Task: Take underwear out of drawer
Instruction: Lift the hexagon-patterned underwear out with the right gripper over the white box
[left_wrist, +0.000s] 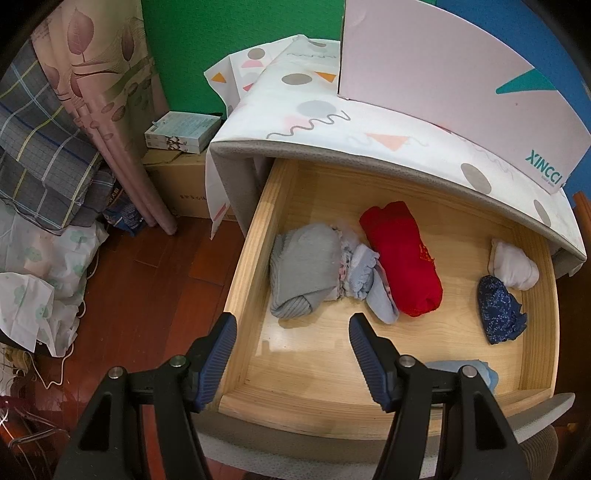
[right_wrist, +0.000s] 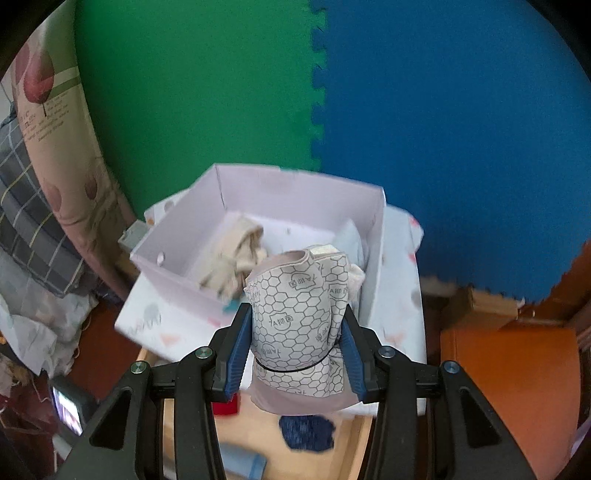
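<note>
- Rolled underwear (right_wrist: 295, 317) is clamped in the right gripper (right_wrist: 293, 354), above the drawer (right_wrist: 255, 424), near the box (right_wrist: 177, 273).
- Left gripper (left_wrist: 291, 354) is held half-open, empty.
- Roll could be dropped if the squeeze slackens.

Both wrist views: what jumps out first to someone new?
The rolled, honeycomb-printed garment clamped in the right gripper, above the pale open cardboard box. In the open wooden drawer, a bright red folded garment lies mid-drawer; the left gripper hangs open, empty, over its front-left corner.
</note>
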